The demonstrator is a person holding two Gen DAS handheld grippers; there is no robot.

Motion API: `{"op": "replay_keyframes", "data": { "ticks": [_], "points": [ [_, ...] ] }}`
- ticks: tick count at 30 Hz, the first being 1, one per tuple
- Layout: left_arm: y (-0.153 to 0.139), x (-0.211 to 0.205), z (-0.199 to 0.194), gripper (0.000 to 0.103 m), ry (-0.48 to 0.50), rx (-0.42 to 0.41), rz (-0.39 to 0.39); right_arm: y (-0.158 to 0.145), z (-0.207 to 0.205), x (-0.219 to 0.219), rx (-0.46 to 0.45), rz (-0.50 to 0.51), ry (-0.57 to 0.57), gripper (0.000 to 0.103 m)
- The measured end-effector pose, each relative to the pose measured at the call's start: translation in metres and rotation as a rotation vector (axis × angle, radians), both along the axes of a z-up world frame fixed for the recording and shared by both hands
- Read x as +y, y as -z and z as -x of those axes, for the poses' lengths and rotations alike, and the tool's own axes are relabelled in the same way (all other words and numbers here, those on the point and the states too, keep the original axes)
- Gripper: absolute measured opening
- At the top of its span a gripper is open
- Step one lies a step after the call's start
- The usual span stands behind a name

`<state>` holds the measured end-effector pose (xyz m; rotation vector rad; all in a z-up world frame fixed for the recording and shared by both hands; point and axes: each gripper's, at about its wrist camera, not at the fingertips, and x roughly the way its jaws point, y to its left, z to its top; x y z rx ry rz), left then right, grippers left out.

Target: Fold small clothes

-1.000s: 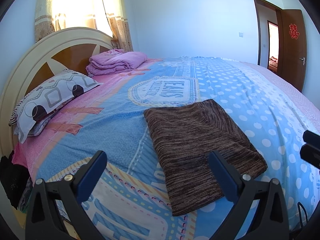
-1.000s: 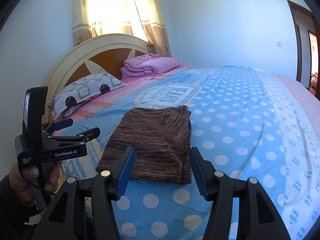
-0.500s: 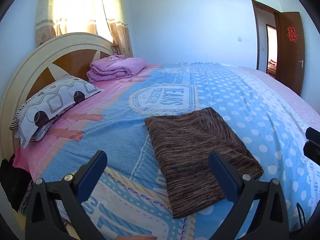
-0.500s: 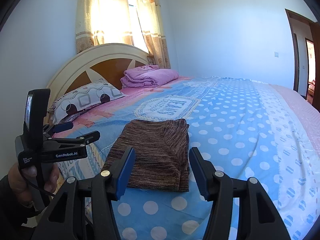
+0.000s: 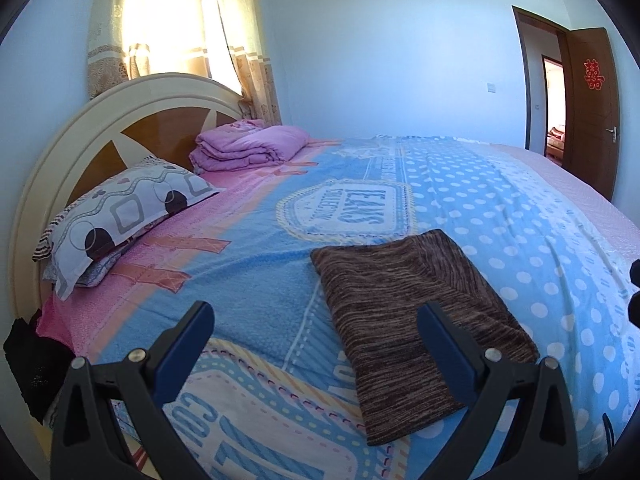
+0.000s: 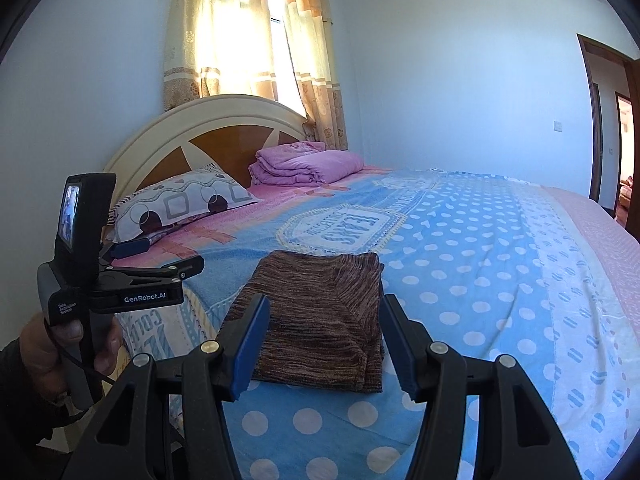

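Note:
A brown striped knit garment [image 5: 416, 324] lies folded into a flat rectangle on the blue dotted bedspread [image 5: 500, 208]. It also shows in the right wrist view [image 6: 324, 320]. My left gripper [image 5: 316, 320] is open and empty, held above the near edge of the bed, its right finger over the garment's near side. My right gripper [image 6: 324, 312] is open and empty, held back from the garment and framing it. The left gripper also shows in the right wrist view [image 6: 164, 256], held in a hand at the left.
A patterned pillow [image 5: 124, 216] and a folded purple blanket [image 5: 248, 148] lie by the curved headboard [image 5: 80, 148]. A curtained window [image 6: 248, 40] is behind it. An open brown door [image 5: 592, 108] stands at the far right. Dark cloth [image 5: 32, 364] hangs at the bed's left edge.
Both grippers have tilted upward and drawn back a little, so the garment sits lower in both views. The garment has not moved. Both stay open.

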<state>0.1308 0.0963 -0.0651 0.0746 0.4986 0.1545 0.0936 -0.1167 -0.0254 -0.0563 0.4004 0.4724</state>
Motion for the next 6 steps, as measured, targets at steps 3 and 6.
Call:
{"op": "replay_keyframes", "data": {
  "ticks": [3, 6],
  "points": [
    [0.0003, 0.0010, -0.0004, 0.103, 0.001, 0.002, 0.001, 0.0013, -0.0002, 0.0001, 0.005, 0.003, -0.003, 0.058],
    [0.0009, 0.0001, -0.0004, 0.103, 0.000, 0.001, -0.010, 0.0019, -0.0005, 0.0002, 0.010, 0.004, -0.002, 0.058]
  ]
}}
